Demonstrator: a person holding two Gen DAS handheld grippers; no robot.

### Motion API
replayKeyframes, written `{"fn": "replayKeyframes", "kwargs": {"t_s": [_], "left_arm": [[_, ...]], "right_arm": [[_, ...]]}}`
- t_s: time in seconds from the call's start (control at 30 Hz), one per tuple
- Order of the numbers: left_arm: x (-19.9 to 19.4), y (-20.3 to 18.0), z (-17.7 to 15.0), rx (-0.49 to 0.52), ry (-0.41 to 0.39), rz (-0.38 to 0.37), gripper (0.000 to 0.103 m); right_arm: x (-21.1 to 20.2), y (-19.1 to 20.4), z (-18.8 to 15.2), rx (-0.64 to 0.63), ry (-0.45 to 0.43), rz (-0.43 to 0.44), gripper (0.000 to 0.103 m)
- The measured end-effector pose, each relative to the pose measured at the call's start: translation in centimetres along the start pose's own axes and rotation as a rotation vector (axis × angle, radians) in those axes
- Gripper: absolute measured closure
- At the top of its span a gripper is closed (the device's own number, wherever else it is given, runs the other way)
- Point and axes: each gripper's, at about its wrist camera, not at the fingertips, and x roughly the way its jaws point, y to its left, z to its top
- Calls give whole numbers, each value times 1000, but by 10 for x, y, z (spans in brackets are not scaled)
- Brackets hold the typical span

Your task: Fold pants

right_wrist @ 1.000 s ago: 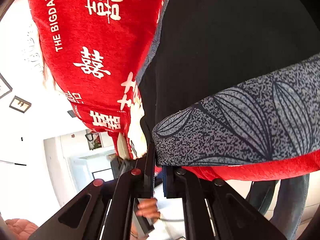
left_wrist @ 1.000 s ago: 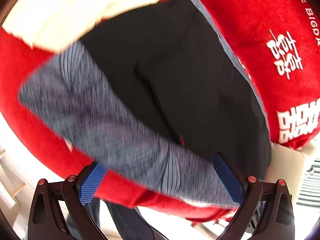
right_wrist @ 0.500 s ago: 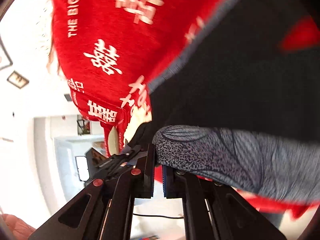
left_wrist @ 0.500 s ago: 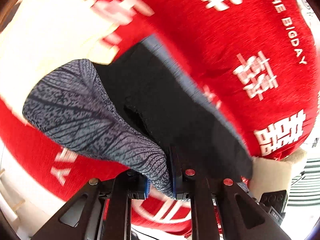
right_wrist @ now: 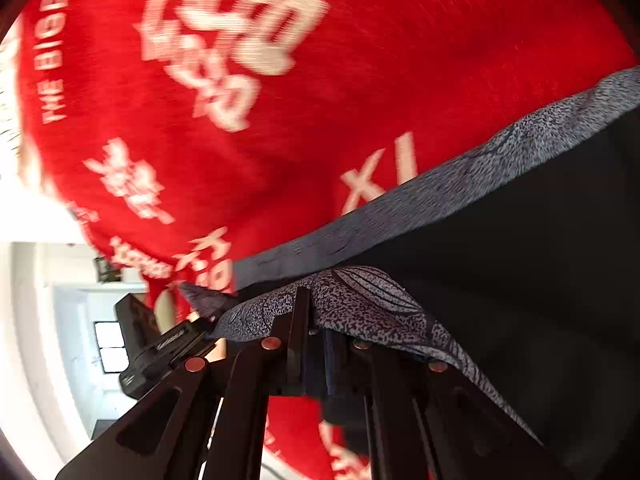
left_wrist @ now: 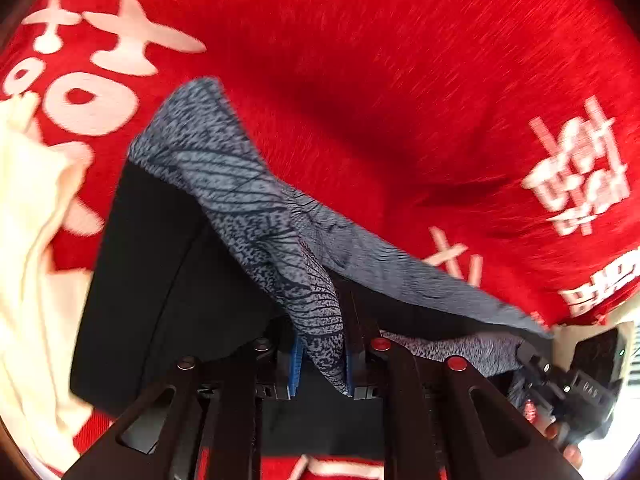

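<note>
At your far left a cream cloth (left_wrist: 28, 240) lies in soft rumpled folds, over the edge of the fuzzy red blanket (left_wrist: 380, 80) that fills the background of both views with its white printed characters. On that blanket lie the pants (left_wrist: 160, 272): a smooth, flat black body with a grey band of thin knit, speckled and lined with dark leaf veins.

Your left hand-held gripper (left_wrist: 322, 364) points forward and down at the fabric. Its blue-padded fingers (left_wrist: 295, 368) stand narrow, pinching a bunched tongue of the grey patterned band, which rises from the black panel into a peaked ridge and hangs down between the pads. From that pinch the band runs off to the right as a taut strip toward your right hand-held gripper (left_wrist: 524, 350), seen at the lower right edge gripping the other end.

In the right wrist view the pants (right_wrist: 520, 280) fill the right half, black and matte, with the grey band running as a straight diagonal border against the red blanket (right_wrist: 280, 140). Your right hand-held gripper (right_wrist: 316, 344) is nearly closed on a hump of the patterned fabric, which drapes over its right finger. At the left of this view your left hand-held gripper (right_wrist: 208, 320) clamps the pointed end of the band. A bright white room (right_wrist: 72, 320) shows beyond the blanket's edge.
</note>
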Motion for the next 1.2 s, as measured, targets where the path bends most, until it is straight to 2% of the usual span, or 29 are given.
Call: {"fn": "replayKeyframes", "kwargs": {"t_s": [0.1, 0.23, 0.27, 0.3, 0.33, 0.37, 0.4, 0.47, 0.53, 0.6, 0.73, 0.87, 1.07, 1.2], "left_arm": [[13, 3, 7, 2, 35, -1, 79], [-1, -1, 10, 37, 73, -37, 72], [-9, -2, 8, 57, 75, -37, 66], [-14, -4, 10, 71, 63, -14, 52], [-24, -4, 9, 89, 30, 36, 21], [-34, -6, 7, 106, -14, 70, 15], [-42, -7, 6, 134, -40, 77, 15], [-42, -7, 5, 176, -28, 115, 15], [-35, -7, 1, 196, -8, 166, 15], [-30, -12, -7, 217, 11, 192, 15], [-27, -41, -42, 321, 48, 172, 15], [-29, -77, -85, 463, 105, 146, 15], [-10, -150, -154, 595, 251, 19, 15], [11, -194, -192, 643, 326, -26, 15]], "right_arm": [[16, -13, 9, 13, 9, -52, 97], [23, -18, 16, 9, 8, -100, 96], [24, -18, 17, 10, 8, -107, 96], [24, -17, 18, 6, 10, -117, 96], [23, -15, 19, -1, 12, -134, 93], [24, -16, 20, -5, 14, -142, 91], [24, -15, 21, -6, 19, -146, 83], [23, -10, 24, -5, 24, -137, 64], [21, -2, 25, -10, 23, -116, 30], [13, 9, 22, -18, 7, -103, 22], [-24, 24, 3, -35, -49, -118, 22], [-77, 10, -35, -10, -101, -184, 22], [-168, -55, -127, 114, -174, -364, 22], [-219, -107, -192, 206, -214, -480, 22]]}}
